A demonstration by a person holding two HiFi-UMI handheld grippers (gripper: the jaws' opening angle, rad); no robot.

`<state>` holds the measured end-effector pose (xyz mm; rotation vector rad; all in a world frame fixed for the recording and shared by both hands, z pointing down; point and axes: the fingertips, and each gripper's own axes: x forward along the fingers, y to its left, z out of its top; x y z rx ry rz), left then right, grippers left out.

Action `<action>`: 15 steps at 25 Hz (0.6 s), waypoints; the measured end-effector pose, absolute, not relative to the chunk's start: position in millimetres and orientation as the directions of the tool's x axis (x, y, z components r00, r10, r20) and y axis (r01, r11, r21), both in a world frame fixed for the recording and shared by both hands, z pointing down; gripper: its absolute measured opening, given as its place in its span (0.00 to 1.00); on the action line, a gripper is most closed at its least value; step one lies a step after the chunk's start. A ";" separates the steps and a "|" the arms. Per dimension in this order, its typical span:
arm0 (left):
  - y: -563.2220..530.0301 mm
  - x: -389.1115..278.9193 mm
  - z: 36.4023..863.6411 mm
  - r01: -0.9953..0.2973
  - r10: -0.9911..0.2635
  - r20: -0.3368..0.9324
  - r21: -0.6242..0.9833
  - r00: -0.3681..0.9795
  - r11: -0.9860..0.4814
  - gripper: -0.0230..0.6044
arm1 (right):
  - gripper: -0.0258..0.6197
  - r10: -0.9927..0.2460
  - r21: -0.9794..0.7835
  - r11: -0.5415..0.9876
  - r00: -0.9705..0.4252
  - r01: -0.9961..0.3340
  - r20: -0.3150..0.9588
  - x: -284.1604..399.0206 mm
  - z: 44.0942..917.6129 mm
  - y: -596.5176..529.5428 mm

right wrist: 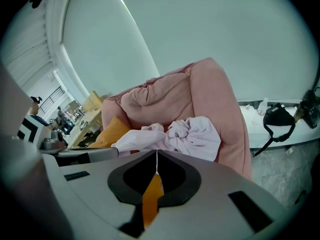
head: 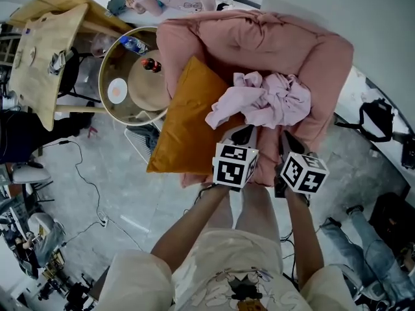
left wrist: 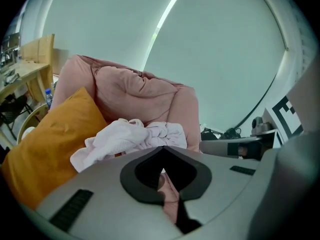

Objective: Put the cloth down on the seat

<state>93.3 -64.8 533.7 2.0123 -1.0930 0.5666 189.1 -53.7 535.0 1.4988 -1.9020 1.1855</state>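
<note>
The cloth (head: 262, 99) is lying crumpled on the seat of the pink armchair (head: 324, 50), bunched toward the seat's back and right side, with one loose flap trailing onto the orange cushion (head: 185, 122) at the seat's left edge. The left gripper (head: 243, 135) and the right gripper (head: 290, 144) are hovering at the seat's front edge, both with jaws closed and nothing visibly caught between them. The putting-down is looking finished, so the care now is going into pulling both grippers straight back off the front edge, jaws shut, clear of that loose flap.
</note>
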 end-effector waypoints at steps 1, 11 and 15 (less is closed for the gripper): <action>-63.9 93.2 528.9 -0.844 -0.507 0.675 0.413 0.536 -0.343 0.04 | 0.08 -0.556 -0.352 0.049 -0.318 -0.935 0.768 188.7 532.1 -51.3; -36.8 91.1 475.3 -0.823 -0.525 0.634 0.439 0.568 -0.361 0.04 | 0.08 -0.566 -0.371 0.098 -0.358 -0.924 0.742 179.5 497.3 -33.5; -30.8 87.7 462.6 -0.823 -0.531 0.629 0.429 0.568 -0.372 0.04 | 0.08 -0.581 -0.373 0.110 -0.364 -0.921 0.728 177.7 481.8 -30.5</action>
